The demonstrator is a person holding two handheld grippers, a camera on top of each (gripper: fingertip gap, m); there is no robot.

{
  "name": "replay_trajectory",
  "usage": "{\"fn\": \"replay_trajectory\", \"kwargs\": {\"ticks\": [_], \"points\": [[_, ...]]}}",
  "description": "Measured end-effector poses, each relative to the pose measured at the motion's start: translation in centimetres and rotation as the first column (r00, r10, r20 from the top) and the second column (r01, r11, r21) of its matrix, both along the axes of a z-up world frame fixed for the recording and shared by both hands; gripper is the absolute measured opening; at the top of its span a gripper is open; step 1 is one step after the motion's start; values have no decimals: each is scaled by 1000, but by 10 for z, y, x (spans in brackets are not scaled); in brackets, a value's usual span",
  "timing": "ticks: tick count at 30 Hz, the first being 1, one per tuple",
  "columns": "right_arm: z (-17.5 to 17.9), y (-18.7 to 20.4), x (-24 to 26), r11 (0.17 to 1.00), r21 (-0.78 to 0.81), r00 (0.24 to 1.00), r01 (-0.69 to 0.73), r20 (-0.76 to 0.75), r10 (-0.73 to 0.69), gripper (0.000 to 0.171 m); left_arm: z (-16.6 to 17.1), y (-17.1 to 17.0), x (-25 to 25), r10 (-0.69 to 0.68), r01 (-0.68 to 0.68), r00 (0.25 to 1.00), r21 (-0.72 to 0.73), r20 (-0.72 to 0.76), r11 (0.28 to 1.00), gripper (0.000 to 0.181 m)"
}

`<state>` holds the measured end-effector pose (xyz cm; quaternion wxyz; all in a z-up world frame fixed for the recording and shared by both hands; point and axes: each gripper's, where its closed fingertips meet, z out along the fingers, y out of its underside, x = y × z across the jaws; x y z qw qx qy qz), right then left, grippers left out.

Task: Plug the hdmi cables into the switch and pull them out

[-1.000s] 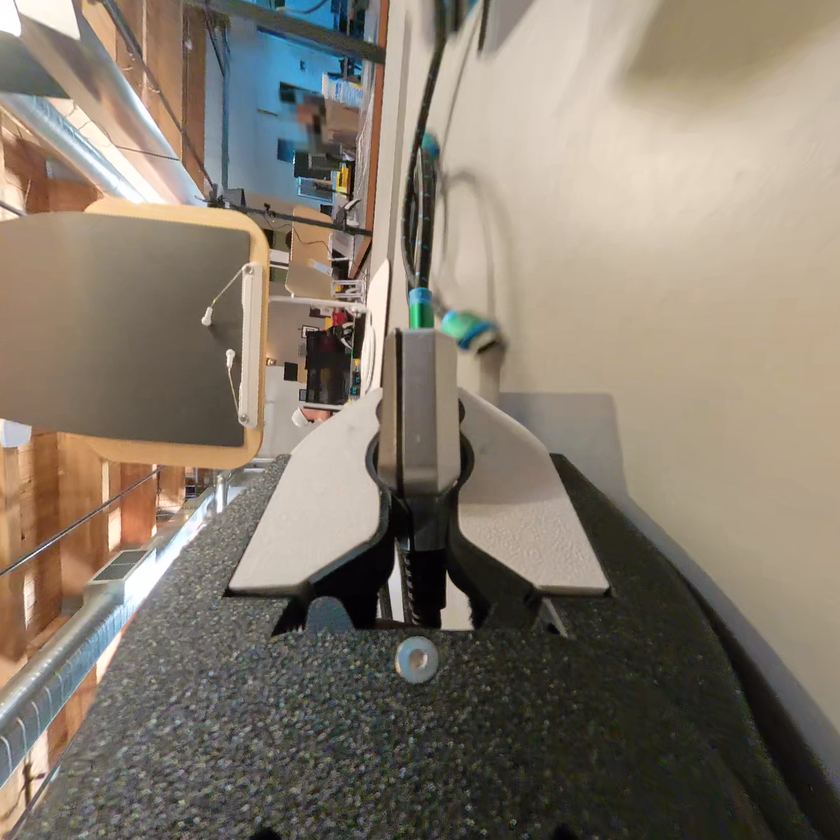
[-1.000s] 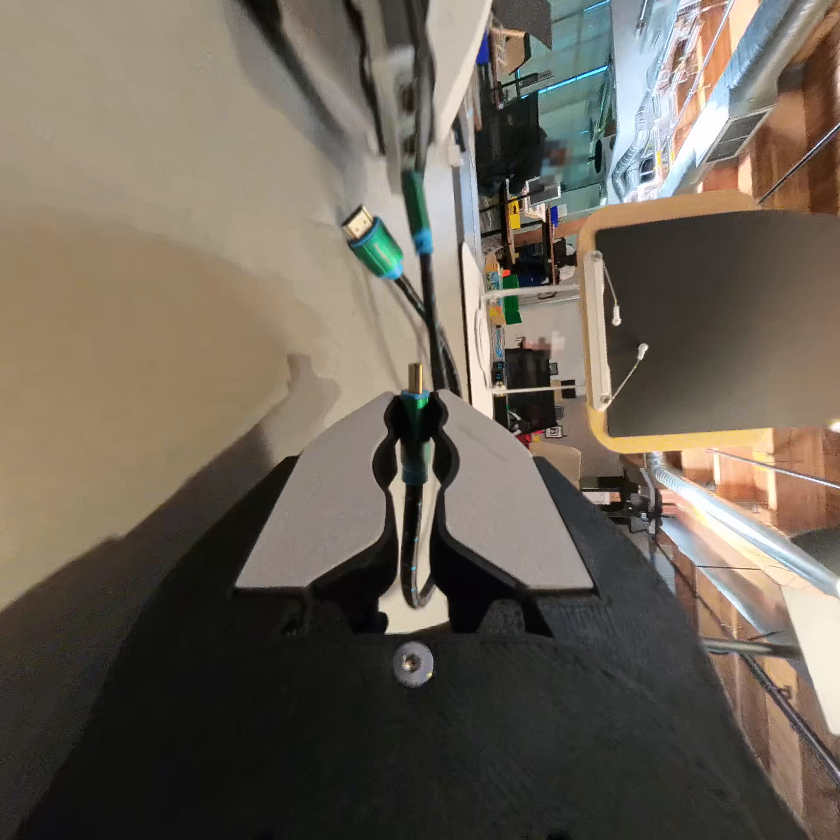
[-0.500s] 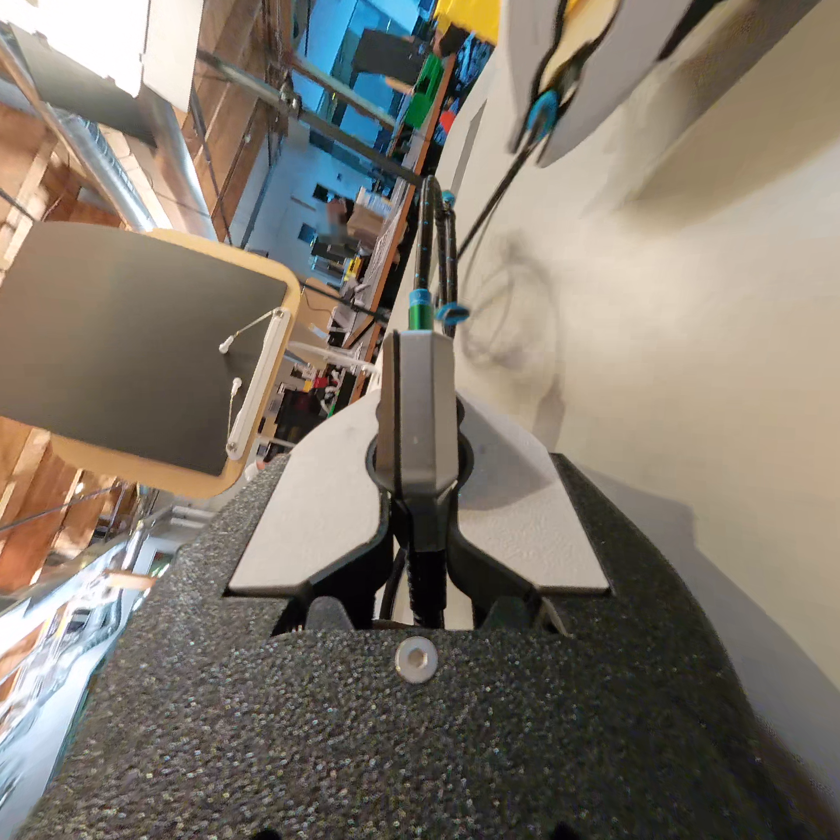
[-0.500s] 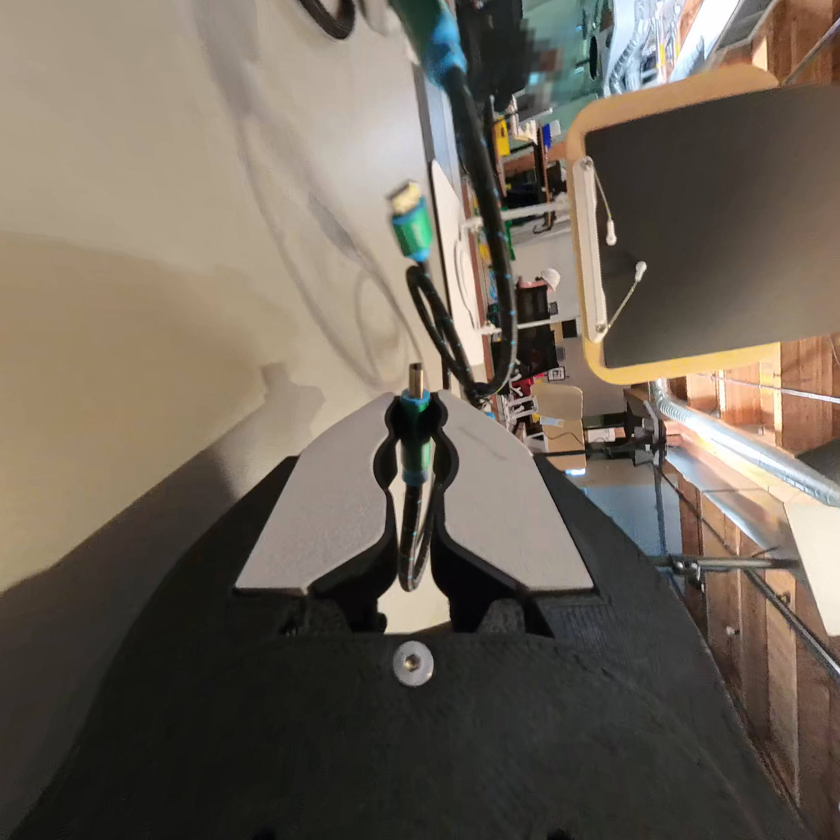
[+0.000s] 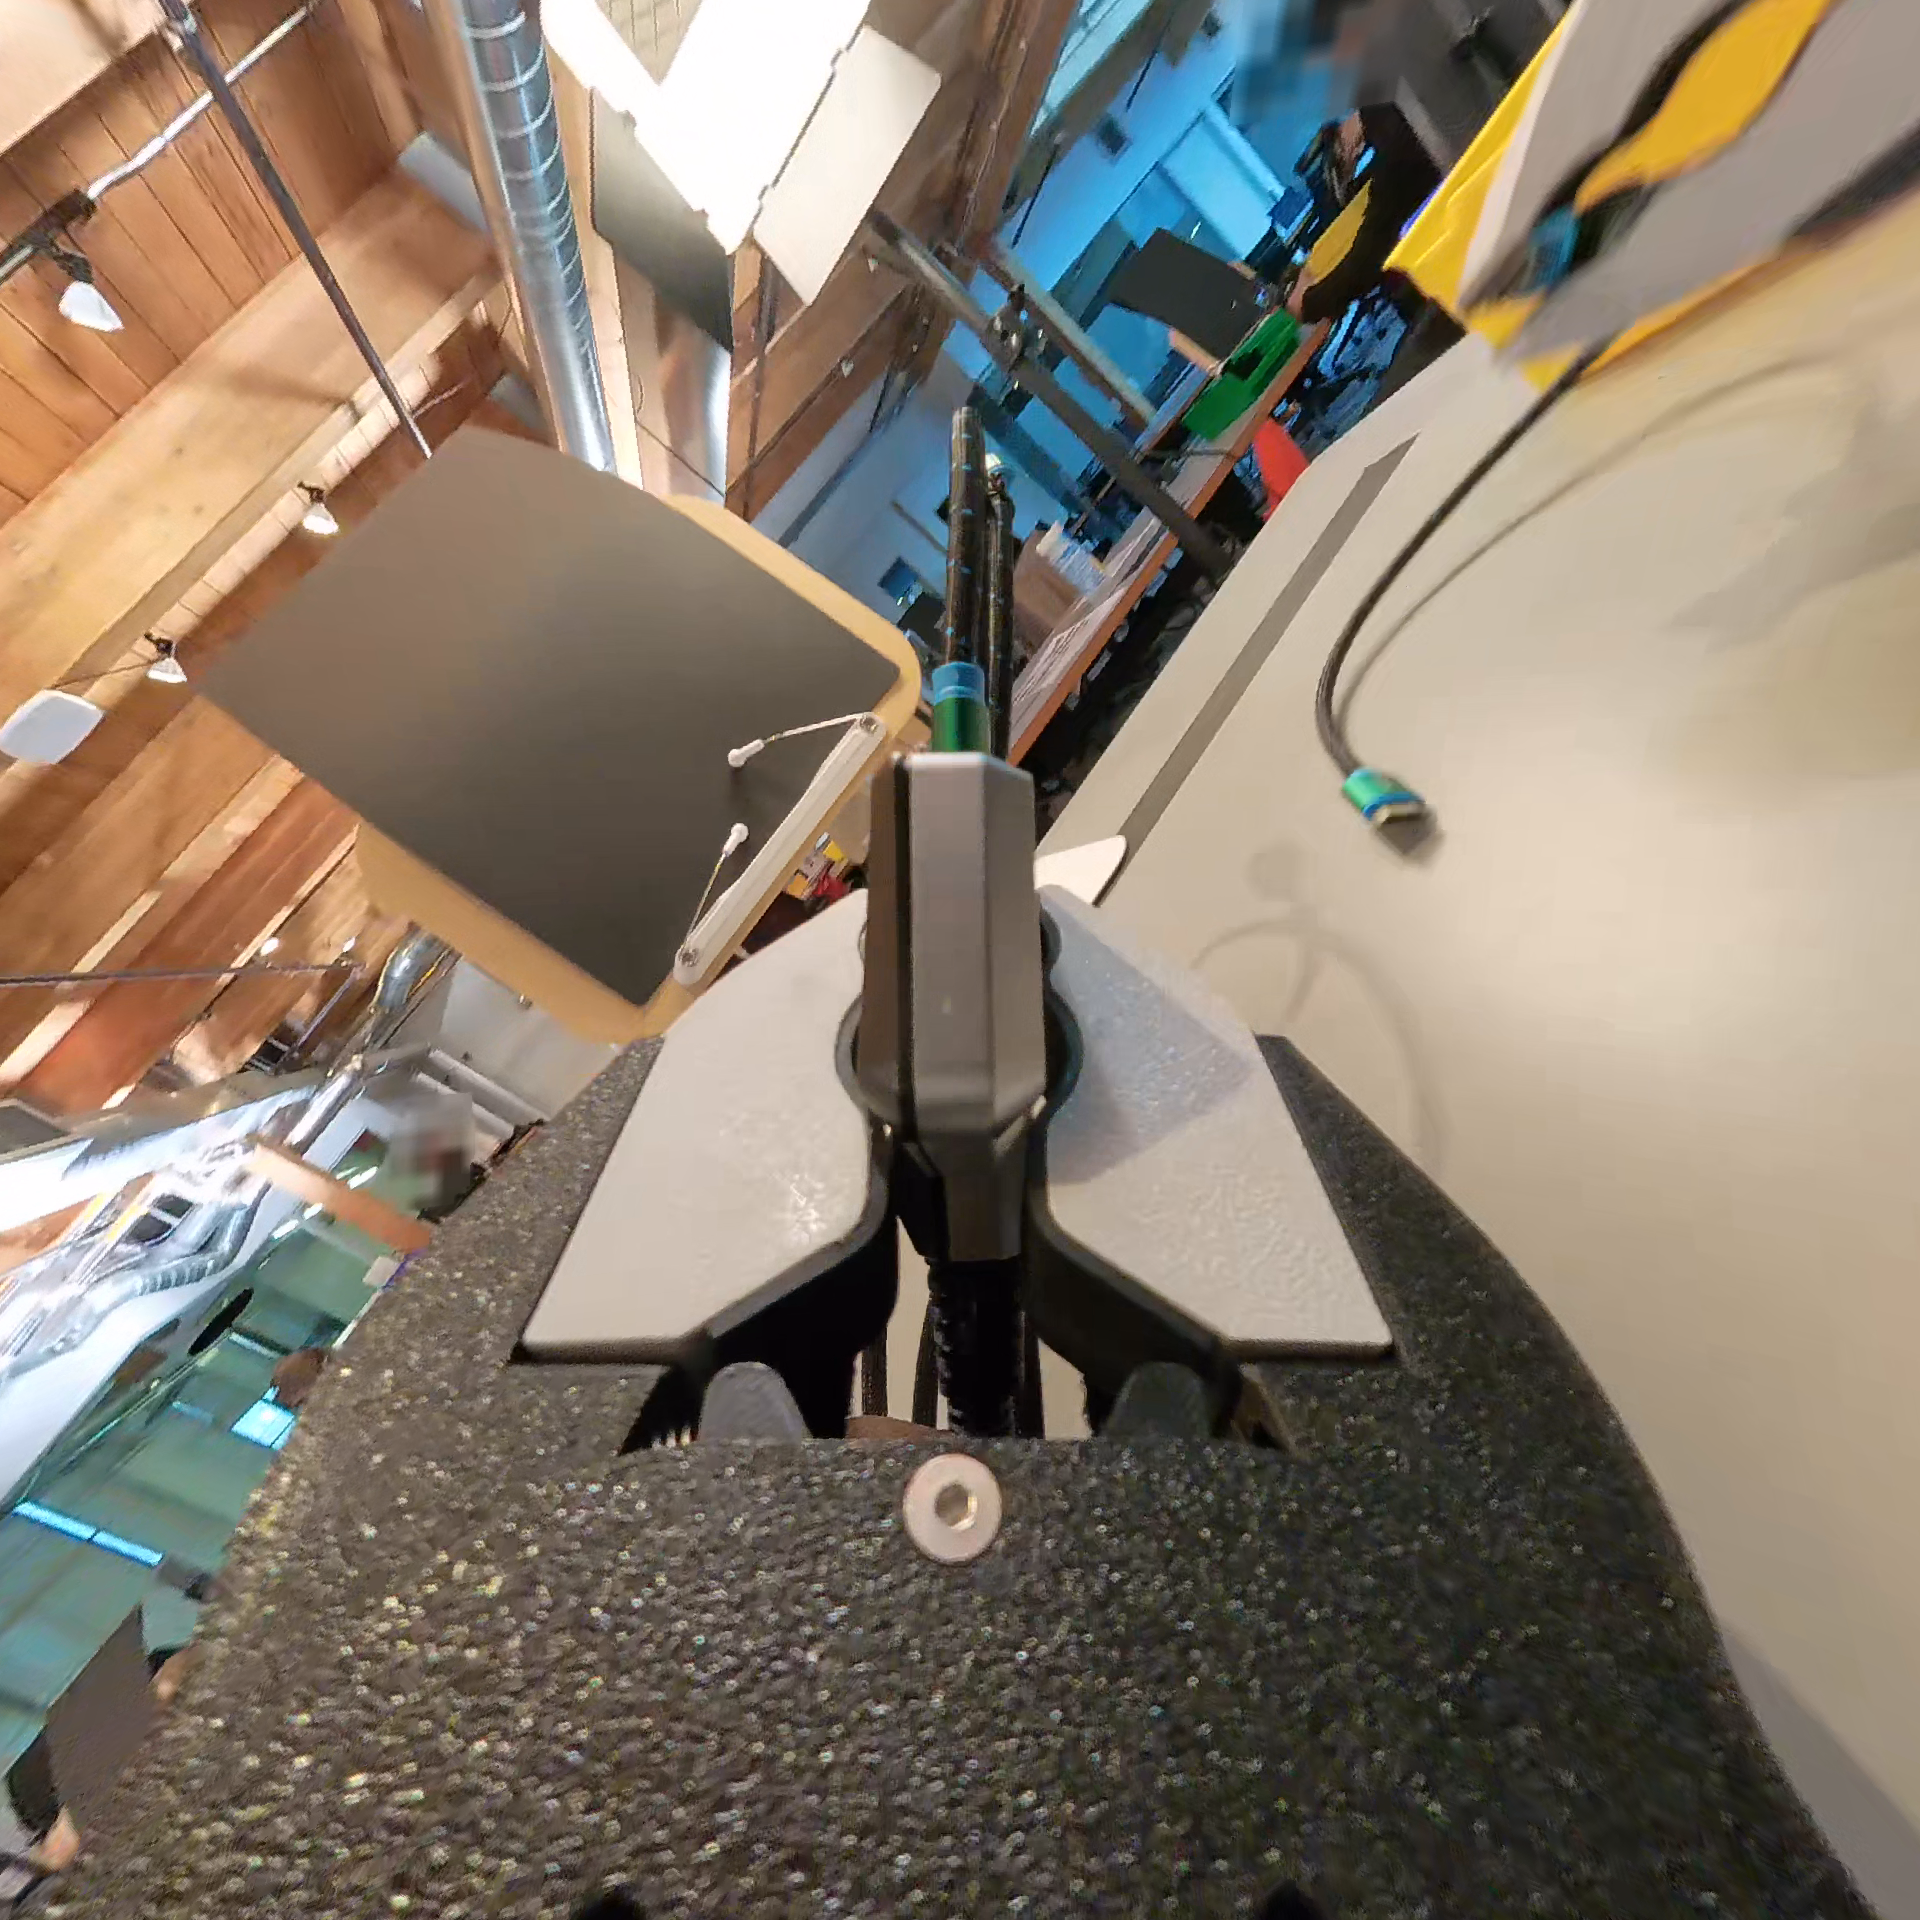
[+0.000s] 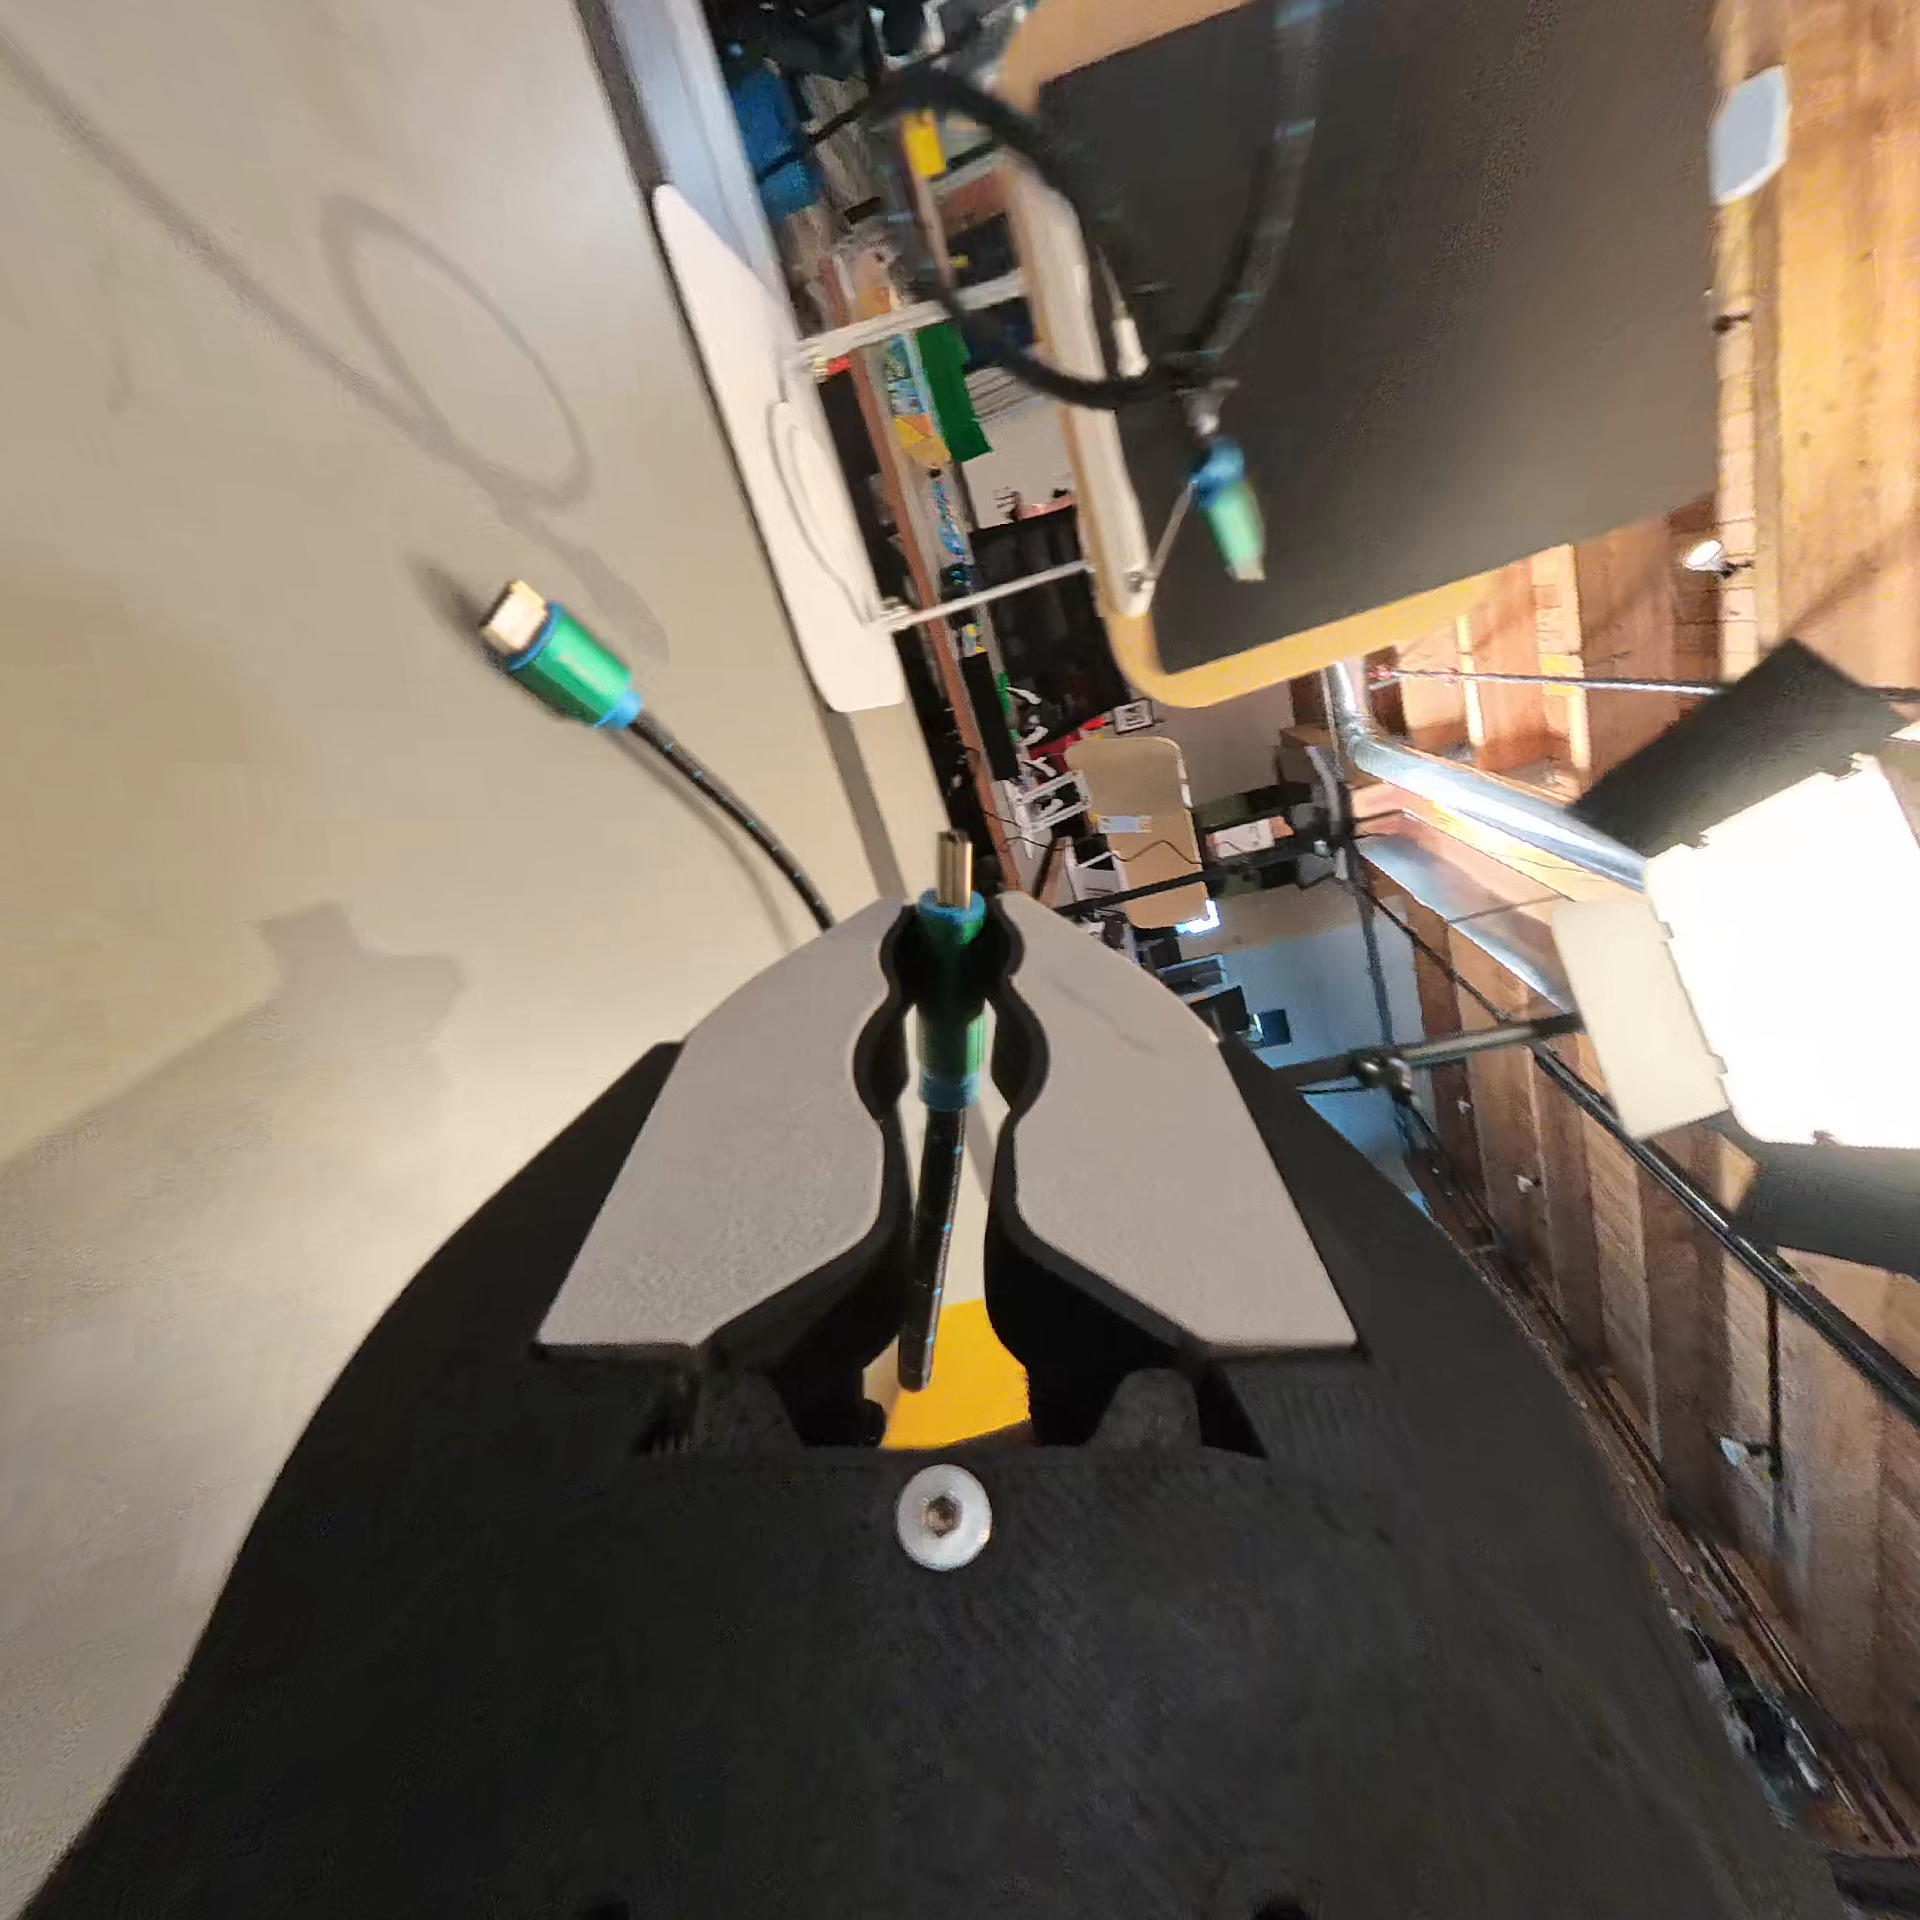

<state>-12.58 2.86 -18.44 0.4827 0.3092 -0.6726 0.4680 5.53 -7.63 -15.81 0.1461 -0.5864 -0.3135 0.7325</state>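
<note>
The switch [image 5: 961, 997] sits clamped between the two fingers of the left gripper [image 5: 958, 1023], standing on edge, with a plugged connector [image 5: 954, 717] rising from its far end and its cable running on away from the camera. To the right of it the table [image 5: 1621, 1091] spreads out, and a loose plug [image 5: 1382, 802] lies on it, its cable curving off to the far side. The right gripper [image 5: 1605, 208] hangs at the far right, above the table.

In the right wrist view, the held plug [image 6: 949, 1003] sits between that gripper's fingers, tip pointing away, its cable trailing back toward the camera. The loose plug lies on the table to the far left. Another plug [image 6: 1231, 520] dangles at the far right in front of a board [image 6: 1403, 312].
</note>
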Motion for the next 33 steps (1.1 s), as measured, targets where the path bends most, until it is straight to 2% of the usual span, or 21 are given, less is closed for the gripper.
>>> {"fn": "replay_trajectory", "kwargs": {"ticks": [5,9,13,15,18,23,27,29,33], "points": [[76,34,-3,988,-148,998,52,32,-48,11,-13,-4,-4,40,-39,997,-19,64,999,23],[137,85,-23,963,-233,990,135,69,-122,11,-22,0,-9,42,-38,993,-38,112,999,23],[163,154,-62,925,-238,951,296,164,-262,11,-25,0,-11,43,-39,990,-30,132,999,23],[158,185,-81,902,-215,916,375,233,-326,11,-27,0,-12,42,-40,989,-19,141,999,23],[123,216,-106,873,-117,838,474,363,-407,11,-32,1,-15,37,-35,986,-19,160,999,23],[57,226,-126,857,69,719,511,512,-470,12,-40,6,-19,37,-27,980,-53,195,998,23],[24,198,-118,891,188,648,413,627,-433,14,-43,9,-20,39,-23,977,-75,212,997,23],[8,183,-107,915,260,558,309,729,-395,17,-45,11,-20,34,-17,974,-81,224,997,23],[20,166,-91,973,189,374,132,900,-225,29,-51,16,-21,11,15,967,-99,255,995,23]]}}
